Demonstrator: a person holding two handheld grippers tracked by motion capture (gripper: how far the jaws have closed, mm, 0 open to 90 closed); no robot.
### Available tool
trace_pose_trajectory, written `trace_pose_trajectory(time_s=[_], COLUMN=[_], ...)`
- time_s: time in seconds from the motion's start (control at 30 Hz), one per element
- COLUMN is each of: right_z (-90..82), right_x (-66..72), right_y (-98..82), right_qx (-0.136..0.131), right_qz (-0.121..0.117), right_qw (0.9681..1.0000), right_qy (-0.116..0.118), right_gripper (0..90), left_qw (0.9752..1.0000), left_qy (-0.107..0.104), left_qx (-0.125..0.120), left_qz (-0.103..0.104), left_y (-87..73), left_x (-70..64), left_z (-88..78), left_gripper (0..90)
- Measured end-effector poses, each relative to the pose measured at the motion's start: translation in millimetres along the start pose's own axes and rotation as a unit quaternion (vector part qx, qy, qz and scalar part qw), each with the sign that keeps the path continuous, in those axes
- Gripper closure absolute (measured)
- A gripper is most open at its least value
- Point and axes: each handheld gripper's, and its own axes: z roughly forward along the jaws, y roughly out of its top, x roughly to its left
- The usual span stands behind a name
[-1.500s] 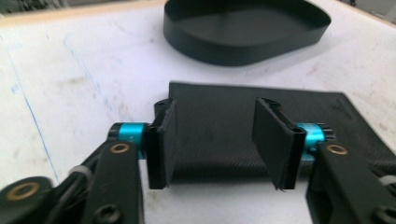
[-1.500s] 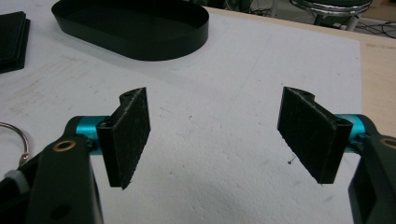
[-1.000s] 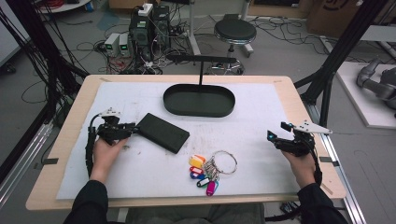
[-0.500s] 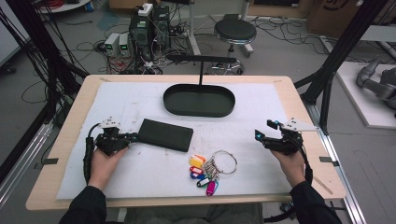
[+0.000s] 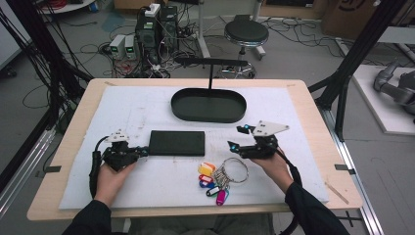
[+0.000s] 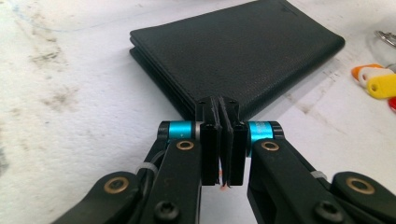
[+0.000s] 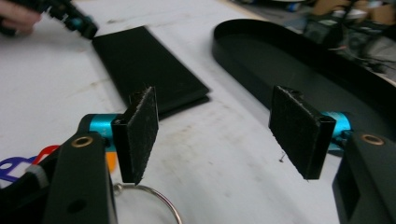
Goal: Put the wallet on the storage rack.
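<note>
Left tool [image 6: 223, 140] pressed together at the wallet [image 6: 233, 56] edge.
Right tool [image 7: 224, 135] spread, just been narrowing, nothing between; bring it to the wallet's other end for a level lift.

You have nothing to read here: the wallet [image 6: 238, 56] in front of you is plain black grain with no brand or stamp. The key tags [image 5: 211, 178] by the ring are too small and blurred for any writing to be made out. The cardboard box [image 5: 350, 12] on the floor past the desk bears a dark mark that can't be made out.
</note>
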Motion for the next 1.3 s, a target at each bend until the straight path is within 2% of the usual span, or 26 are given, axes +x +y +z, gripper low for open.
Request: trace_pose_trajectory(time_s=[0.07, 0.1, 0.13, 0.2, 0.23, 0.3, 0.33, 0.37, 0.4, 0.47, 0.5, 0.6, 0.67, 0.7, 0.73, 0.77, 0.8, 0.9, 0.97, 1.0, 1.1, 1.13, 1.17, 1.2, 1.27, 1.3], right_z=[19.0, 19.0, 31.0, 37.4, 49.6, 61.0, 61.0, 71.3, 71.3, 83.0, 86.3, 93.9, 99.3, 99.3, 104.0, 104.0, 106.5, 109.3, 109.3, 109.4, 108.2, 108.2, 107.0, 105.0, 103.7, 102.7], right_x=[7.0, 7.0, 12.0, 14.3, 19.3, 26.0, 26.0, 30.7, 30.7, 36.3, 37.7, 41.9, 44.7, 44.7, 47.0, 47.0, 47.4, 47.9, 47.9, 50.1, 50.7, 50.7, 51.8, 53.7, 53.6, 54.6], right_y=[6.2, 6.2, 9.4, 10.9, 13.4, 15.9, 15.9, 18.0, 18.0, 19.9, 20.1, 20.9, 21.5, 21.5, 21.6, 21.6, 20.9, 18.7, 18.3, 17.0, 18.1, 18.1, 18.8, 19.9, 21.0, 21.4], right_qx=[0.016, 0.016, 0.027, 0.037, 0.054, 0.072, 0.072, 0.088, 0.088, 0.11, 0.115, 0.129, 0.137, 0.137, 0.148, 0.148, 0.155, 0.156, 0.155, 0.156, 0.155, 0.155, 0.154, 0.152, 0.15, 0.148], right_qz=[-0.023, -0.023, -0.039, -0.048, -0.069, -0.09, -0.09, -0.108, -0.108, -0.128, -0.135, -0.156, -0.17, -0.17, -0.188, -0.188, -0.194, -0.205, -0.21, -0.222, -0.227, -0.227, -0.234, -0.237, -0.241, -0.237], right_qw=[0.9993, 0.9993, 0.9983, 0.9973, 0.9948, 0.9914, 0.9914, 0.9878, 0.9878, 0.983, 0.9816, 0.9767, 0.9735, 0.9735, 0.9688, 0.9688, 0.9668, 0.9645, 0.9638, 0.9614, 0.9602, 0.9602, 0.9586, 0.9583, 0.9576, 0.9587], right_qy=[0.023, 0.023, 0.034, 0.041, 0.052, 0.063, 0.063, 0.07, 0.07, 0.073, 0.071, 0.071, 0.068, 0.068, 0.063, 0.063, 0.06, 0.056, 0.053, 0.048, 0.048, 0.048, 0.049, 0.051, 0.051, 0.051], right_gripper=[34.0, 34.0, 35.8, 37.0, 38.1, 40.9, 40.9, 42.6, 42.6, 43.5, 43.6, 44.3, 44.7, 44.7, 46.5, 46.5, 46.9, 46.7, 46.9, 48.8, 59.2, 59.2, 63.2, 73.0, 76.6, 79.4], left_qw=[0.9999, 0.9998, 0.9997, 0.9997, 0.9998, 0.9998, 0.9998, 0.9998, 0.9998, 0.9997, 0.9995, 0.9993, 0.9993, 0.9993, 0.9992, 0.9992, 0.9992, 0.9994, 0.9994, 0.9995, 0.9996, 0.9996, 0.9996, 0.9995, 0.9994, 0.9994], left_qy=[-0.013, -0.013, -0.014, -0.015, -0.016, -0.017, -0.017, -0.009, -0.009, 0.012, 0.026, 0.034, 0.032, 0.031, 0.033, 0.033, 0.033, 0.03, 0.028, 0.027, 0.025, 0.025, 0.025, 0.026, 0.028, 0.028], left_qx=[0.008, 0.013, 0.016, 0.013, 0.007, -0.001, -0.001, -0.006, -0.006, -0.015, -0.018, -0.017, -0.014, -0.014, -0.015, -0.015, -0.016, -0.013, -0.013, -0.014, -0.014, -0.014, -0.014, -0.015, -0.015, -0.019], left_qz=[0.003, 0.011, 0.015, 0.014, 0.013, 0.007, 0.007, 0.016, 0.016, 0.016, 0.006, 0.0, -0.01, -0.014, -0.015, -0.015, -0.014, -0.015, -0.013, -0.008, 0.0, 0.0, 0.001, 0.006, 0.009, 0.009], left_y=[0.2, 0.4, 0.8, 2.2, 3.6, 4.1, 4.1, 4.5, 4.5, 5.1, 4.7, 2.6, 0.3, -0.4, -0.8, -0.8, -0.9, -0.9, -0.7, -0.3, 0.0, 0.0, 0.1, 0.3, 0.5, 0.8], left_x=[-2.5, -4.8, -6.8, -9.3, -10.2, -10.5, -10.5, -11.0, -11.0, -10.0, -5.8, -1.4, 2.7, 3.9, 5.1, 5.1, 5.2, 5.1, 4.1, 2.6, 0.9, 0.9, 0.4, -0.4, -0.7, -1.7], left_z=[4.0, 6.9, 9.5, 11.6, 10.6, 9.2, 9.2, 6.8, 6.8, 4.3, 1.7, 0.7, 1.0, 1.2, 1.7, 1.7, 2.0, 3.5, 4.2, 4.5, 5.2, 5.2, 5.3, 5.3, 5.1, 4.9], left_gripper=[89.8, 89.8, 89.7, 89.5, 85.9, 78.7, 75.6, 72.9, 68.8, 53.6, 49.9, 45.4, 44.3, 44.3, 42.6, 42.5, 42.5, 42.1, 42.0, 42.6, 45.7, 46.1, 46.1, 47.4, 47.4, 47.4])
